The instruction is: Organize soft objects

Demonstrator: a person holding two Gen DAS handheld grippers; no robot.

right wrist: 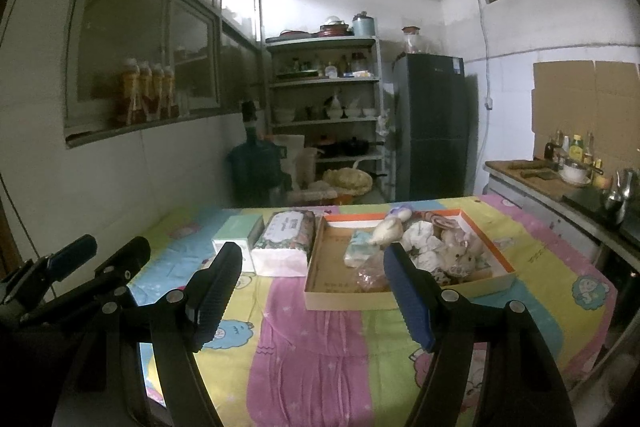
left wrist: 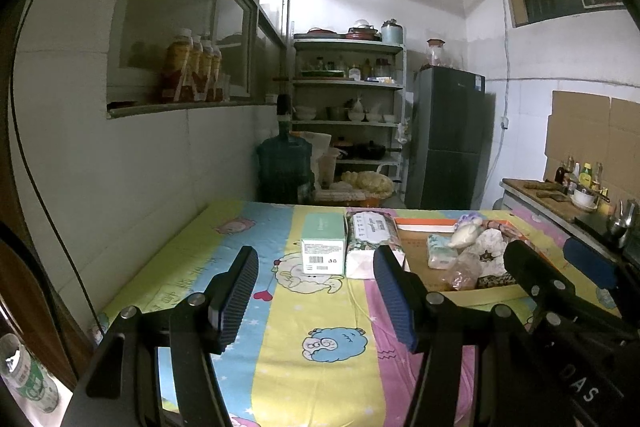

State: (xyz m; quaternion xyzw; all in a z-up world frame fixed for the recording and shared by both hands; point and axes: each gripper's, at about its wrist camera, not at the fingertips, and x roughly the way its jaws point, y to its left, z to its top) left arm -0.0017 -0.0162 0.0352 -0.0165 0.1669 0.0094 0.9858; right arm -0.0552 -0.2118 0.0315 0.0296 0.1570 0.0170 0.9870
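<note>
Soft objects (right wrist: 416,247) are heaped in the shallow cardboard tray (right wrist: 320,291) at about one o'clock on the desk (right wrist: 312,347), right of a green box (right wrist: 236,233) and a tissue pack (right wrist: 286,241). The left tongs (left wrist: 316,299) and right tongs (right wrist: 310,291) are held wide, empty. A crowded heap could be snagged, so neighbours might be dragged out.
</note>
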